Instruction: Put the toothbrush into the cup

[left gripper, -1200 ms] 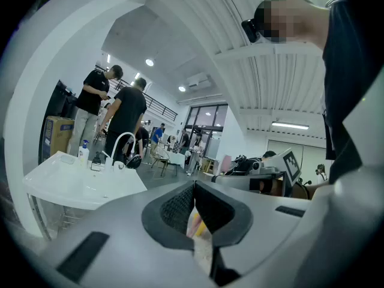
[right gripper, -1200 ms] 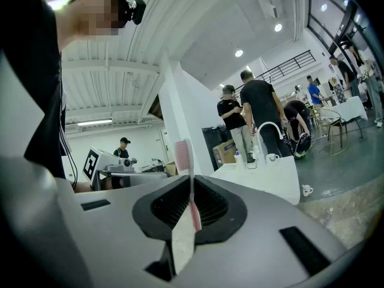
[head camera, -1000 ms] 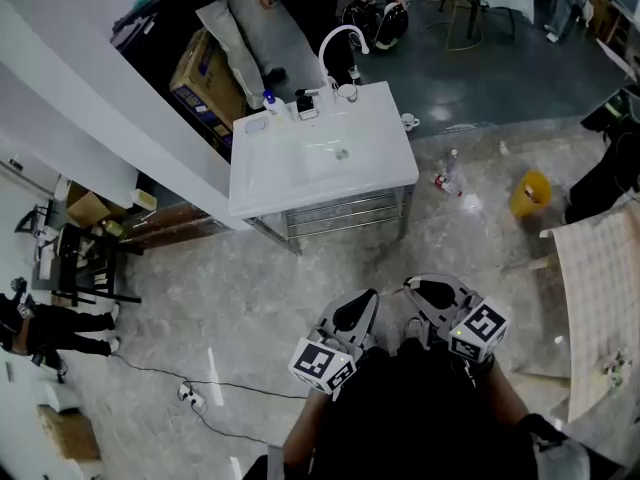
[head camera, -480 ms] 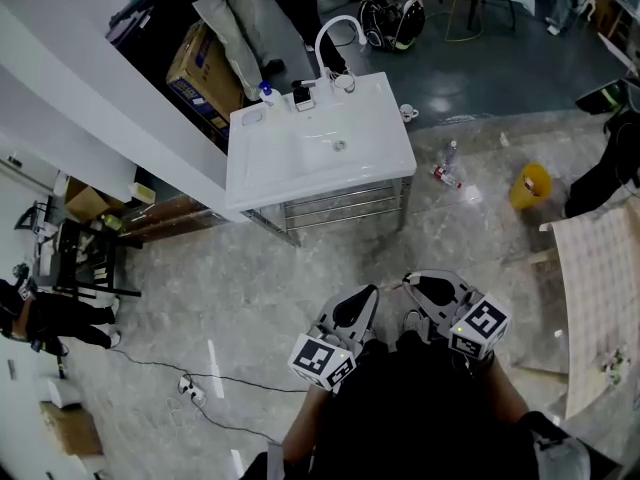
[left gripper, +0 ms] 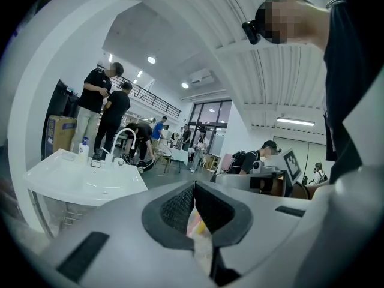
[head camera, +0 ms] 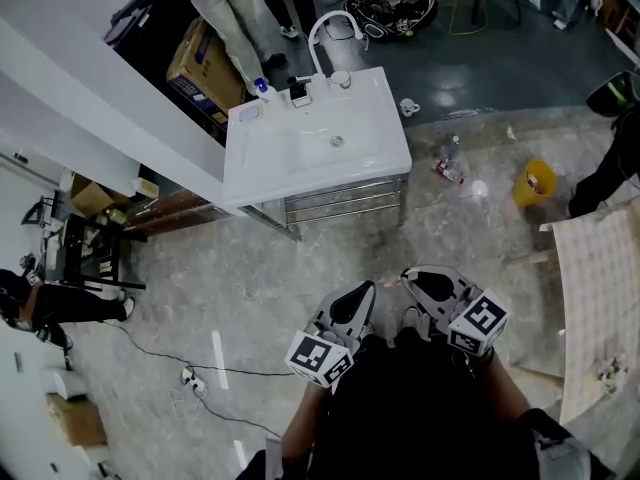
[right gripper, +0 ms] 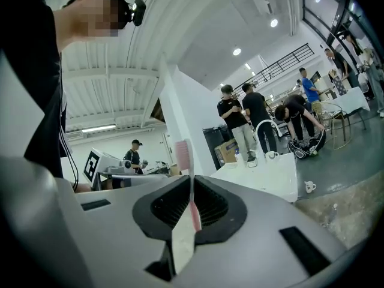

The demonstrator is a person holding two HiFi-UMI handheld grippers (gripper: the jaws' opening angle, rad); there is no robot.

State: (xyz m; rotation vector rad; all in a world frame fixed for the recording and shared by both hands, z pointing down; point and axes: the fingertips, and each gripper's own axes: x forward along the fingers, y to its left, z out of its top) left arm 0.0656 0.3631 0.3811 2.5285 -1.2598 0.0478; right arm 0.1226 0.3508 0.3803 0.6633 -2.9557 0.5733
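Clamped between the clenched jaws of the right gripper (right gripper: 191, 177), well short of the sink (head camera: 380, 153): slim pink-and-white plastic toothbrush (right gripper: 191, 221), bristle head up. Left gripper (left gripper: 194, 185) alongside, jaw tips pressed together. On the sink's back rim, beside the curved white faucet (head camera: 325, 33): small round white cup (head camera: 341, 79), contents too small to tell. Sink glossy white, rectangular.
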